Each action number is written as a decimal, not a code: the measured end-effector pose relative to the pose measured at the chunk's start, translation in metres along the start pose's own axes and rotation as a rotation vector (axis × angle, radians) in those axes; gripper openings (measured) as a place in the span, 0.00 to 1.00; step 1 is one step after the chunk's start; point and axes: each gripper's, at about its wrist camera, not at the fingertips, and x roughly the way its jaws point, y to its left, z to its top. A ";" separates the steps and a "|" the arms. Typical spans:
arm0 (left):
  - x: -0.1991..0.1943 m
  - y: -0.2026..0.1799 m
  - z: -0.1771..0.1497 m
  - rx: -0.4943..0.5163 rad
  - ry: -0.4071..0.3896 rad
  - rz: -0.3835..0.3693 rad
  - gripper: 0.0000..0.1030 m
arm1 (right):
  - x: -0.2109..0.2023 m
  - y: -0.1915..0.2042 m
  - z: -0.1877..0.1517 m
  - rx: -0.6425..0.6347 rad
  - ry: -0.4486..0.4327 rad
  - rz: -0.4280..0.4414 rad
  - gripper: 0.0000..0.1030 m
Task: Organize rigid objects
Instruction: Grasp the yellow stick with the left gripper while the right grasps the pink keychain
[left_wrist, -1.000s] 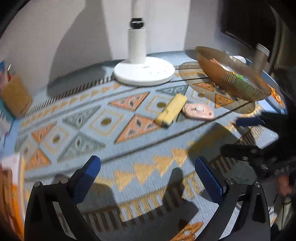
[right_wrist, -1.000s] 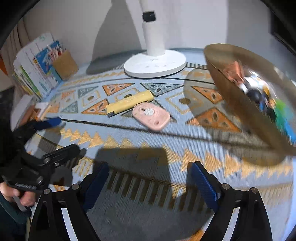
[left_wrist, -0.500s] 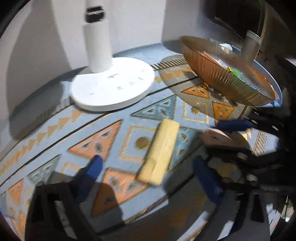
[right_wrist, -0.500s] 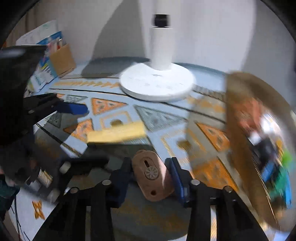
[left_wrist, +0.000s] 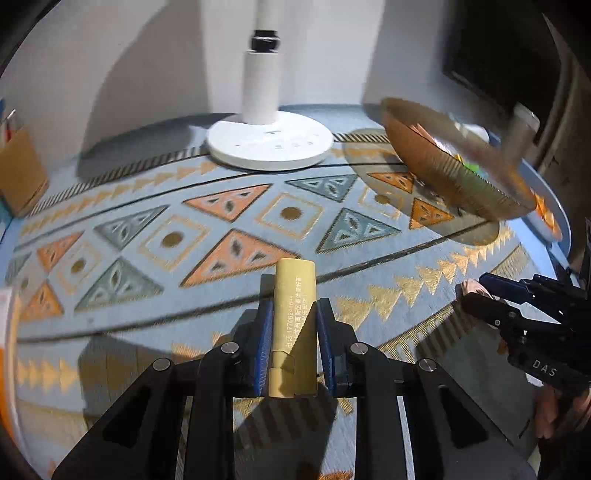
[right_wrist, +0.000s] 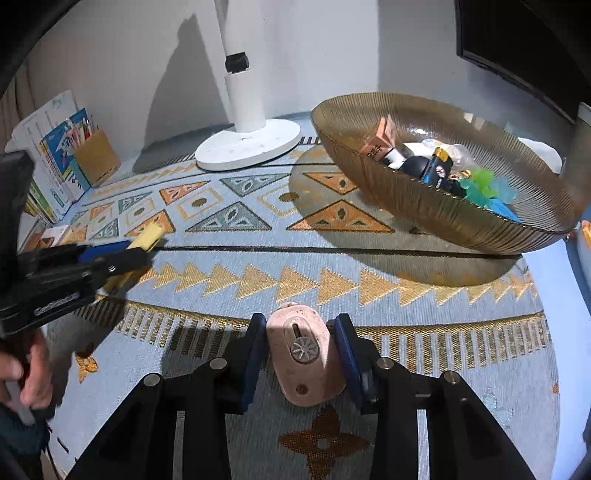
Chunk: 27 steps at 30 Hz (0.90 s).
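Observation:
My left gripper (left_wrist: 293, 314) is shut on a yellow bar with printed text (left_wrist: 293, 295), which lies lengthwise between the blue pads and sticks out past them. In the right wrist view the same left gripper (right_wrist: 125, 254) shows at the left edge with the yellow bar (right_wrist: 149, 234) in it. My right gripper (right_wrist: 301, 325) is shut on a pink oval piece with a small wheel (right_wrist: 301, 354). The right gripper (left_wrist: 480, 291) also appears at the right of the left wrist view. Both objects are low over the patterned cloth (right_wrist: 332, 266).
An amber ribbed glass bowl (right_wrist: 424, 206) holding several small items stands at the right, also in the left wrist view as the bowl (left_wrist: 443, 173). A white round stand base (left_wrist: 269, 144) is at the back. A brown pen box (right_wrist: 96, 158) and books (right_wrist: 51, 155) stand far left.
Both grippers went from wide open above the cloth to the objects. The right closed on the pink piece first, then the left closed on the yellow bar.

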 end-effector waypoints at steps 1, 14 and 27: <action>-0.001 0.000 -0.004 -0.006 -0.009 0.007 0.20 | 0.001 0.003 -0.001 -0.012 0.000 -0.007 0.37; 0.002 -0.005 -0.004 0.049 -0.041 0.024 0.20 | 0.000 0.006 -0.002 -0.045 -0.006 -0.008 0.36; -0.003 -0.007 -0.006 0.057 -0.067 0.020 0.20 | -0.025 -0.025 -0.013 0.169 -0.027 0.262 0.35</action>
